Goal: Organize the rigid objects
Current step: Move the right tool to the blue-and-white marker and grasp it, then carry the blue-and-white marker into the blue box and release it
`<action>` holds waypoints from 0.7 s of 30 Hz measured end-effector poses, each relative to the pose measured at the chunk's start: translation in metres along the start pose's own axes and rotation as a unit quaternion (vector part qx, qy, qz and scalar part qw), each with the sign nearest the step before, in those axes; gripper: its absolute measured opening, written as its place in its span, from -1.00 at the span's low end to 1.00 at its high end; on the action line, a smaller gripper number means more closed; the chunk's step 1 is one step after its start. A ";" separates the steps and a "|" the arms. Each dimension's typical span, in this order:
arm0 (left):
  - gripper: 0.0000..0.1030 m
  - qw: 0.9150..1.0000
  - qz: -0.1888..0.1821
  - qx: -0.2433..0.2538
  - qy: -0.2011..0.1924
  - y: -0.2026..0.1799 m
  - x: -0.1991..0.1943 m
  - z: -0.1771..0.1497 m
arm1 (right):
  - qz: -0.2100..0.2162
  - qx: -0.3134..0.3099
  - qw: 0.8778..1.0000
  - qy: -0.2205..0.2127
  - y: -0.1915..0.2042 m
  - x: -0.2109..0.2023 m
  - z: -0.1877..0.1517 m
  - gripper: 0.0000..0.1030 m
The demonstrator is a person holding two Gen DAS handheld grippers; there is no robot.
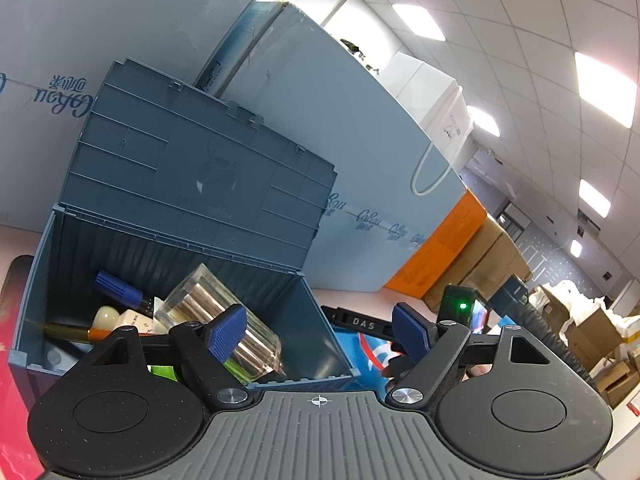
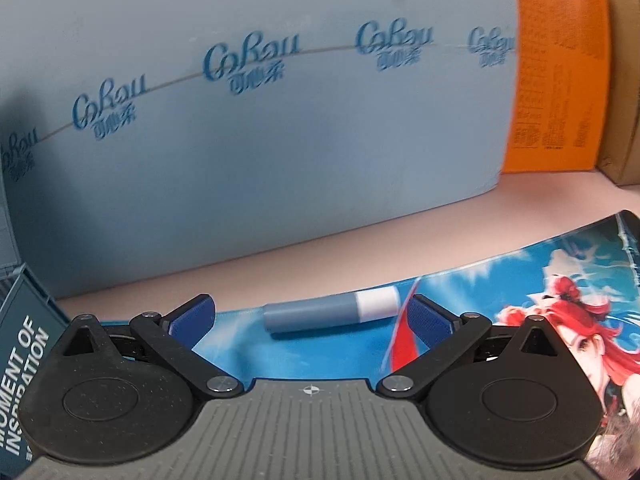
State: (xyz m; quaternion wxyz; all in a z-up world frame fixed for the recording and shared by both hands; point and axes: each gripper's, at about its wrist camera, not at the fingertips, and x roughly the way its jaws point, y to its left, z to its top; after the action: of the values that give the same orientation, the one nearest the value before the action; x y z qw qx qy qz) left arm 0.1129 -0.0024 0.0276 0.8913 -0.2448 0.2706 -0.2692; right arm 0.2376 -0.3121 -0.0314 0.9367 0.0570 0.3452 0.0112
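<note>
The left gripper is hiding the near end of the clear case inside the storage box, whose printed side is running off-frame.

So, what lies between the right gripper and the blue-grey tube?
Nothing: only bare printed mat separates the open right gripper from the tube, as the right wrist view shows.

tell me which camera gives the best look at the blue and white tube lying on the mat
The right wrist view. The blue and white tube lies in full on the printed mat, just ahead of the open right gripper, untouched. The left wrist view does not show it, only the open storage box.
</note>
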 end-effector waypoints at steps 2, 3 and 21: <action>0.59 1.000 0.001 -0.001 0.000 0.000 0.000 0.000 | -0.008 -0.015 1.000 0.001 0.004 0.003 -0.001 1.00; 0.59 1.000 0.001 -0.001 0.000 0.000 0.000 0.000 | -0.009 -0.020 1.000 0.005 0.004 0.005 -0.002 1.00; 0.59 1.000 0.013 -0.015 0.005 0.009 0.005 0.001 | -0.012 -0.027 1.000 -0.003 0.009 0.001 -0.009 0.48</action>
State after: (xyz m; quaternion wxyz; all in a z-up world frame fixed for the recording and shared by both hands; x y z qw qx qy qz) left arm 0.1202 0.0021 0.0214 0.8897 -0.2532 0.2817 -0.2550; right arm 0.2327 -0.3025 -0.0382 0.9390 0.0278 0.3425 0.0090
